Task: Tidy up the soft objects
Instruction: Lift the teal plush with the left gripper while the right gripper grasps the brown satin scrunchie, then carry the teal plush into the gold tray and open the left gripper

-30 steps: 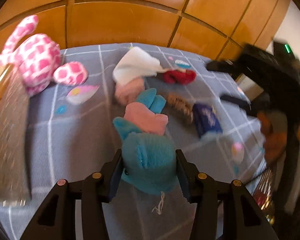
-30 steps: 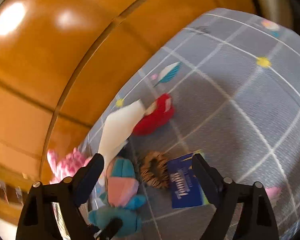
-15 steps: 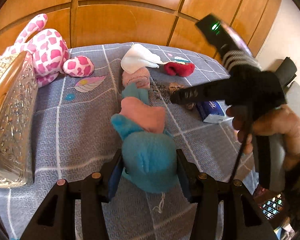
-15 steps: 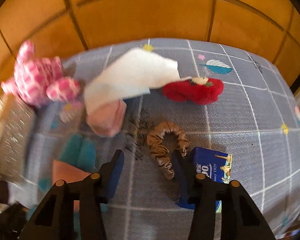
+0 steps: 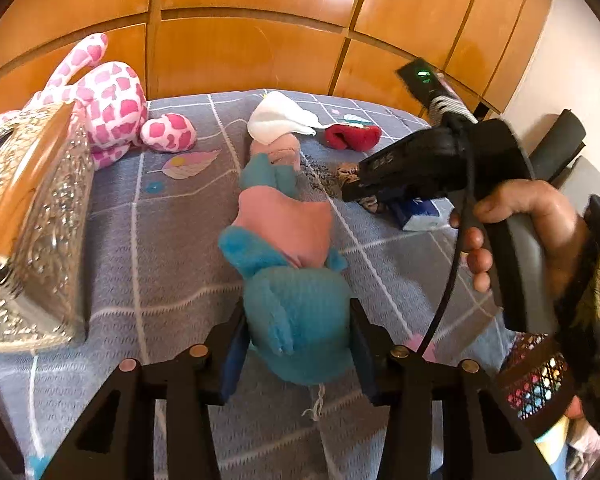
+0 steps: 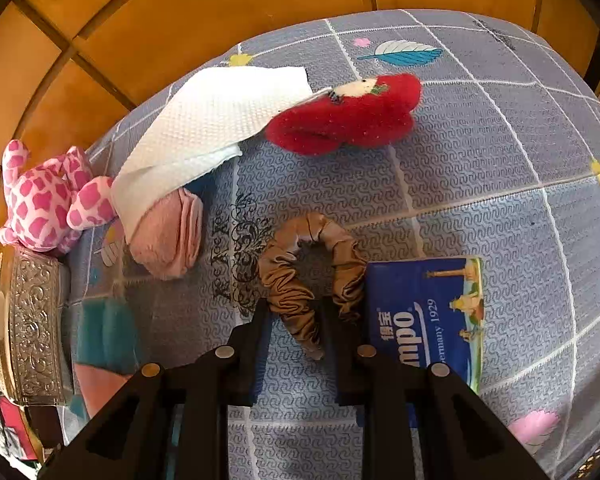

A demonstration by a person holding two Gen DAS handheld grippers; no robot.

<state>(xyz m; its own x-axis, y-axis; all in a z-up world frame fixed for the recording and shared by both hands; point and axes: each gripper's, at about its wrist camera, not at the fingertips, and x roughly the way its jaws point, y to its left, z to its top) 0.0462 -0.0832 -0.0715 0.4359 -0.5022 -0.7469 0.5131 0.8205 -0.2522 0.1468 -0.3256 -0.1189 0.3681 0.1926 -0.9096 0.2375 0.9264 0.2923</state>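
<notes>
My left gripper (image 5: 298, 344) has a teal and pink plush toy (image 5: 300, 312) between its pads, and the jaws are closing on it. The toy's body stretches away over the grey checked cloth (image 5: 160, 264). A brown satin scrunchie (image 6: 284, 276) lies on the cloth against a blue tissue pack (image 6: 420, 312). My right gripper (image 6: 295, 314) points down at it, jaws closing, one finger inside the ring and one outside, pinching one side of the band. The left wrist view shows the right gripper (image 5: 352, 190) with a hand (image 5: 520, 232) on its handle.
A red plush (image 6: 348, 120), a white paper towel (image 6: 220, 120) and a folded pink cloth (image 6: 168, 240) lie behind the scrunchie. A pink spotted plush (image 5: 112, 108) and an embossed silver box (image 5: 40, 220) are at the left. Wooden panels (image 5: 240, 52) rise behind the table.
My right gripper has tipped downward and dropped over the scrunchie, with its jaws narrowing from wide to tight around the band. My left gripper has drifted with the plush, bringing the silver box closer.
</notes>
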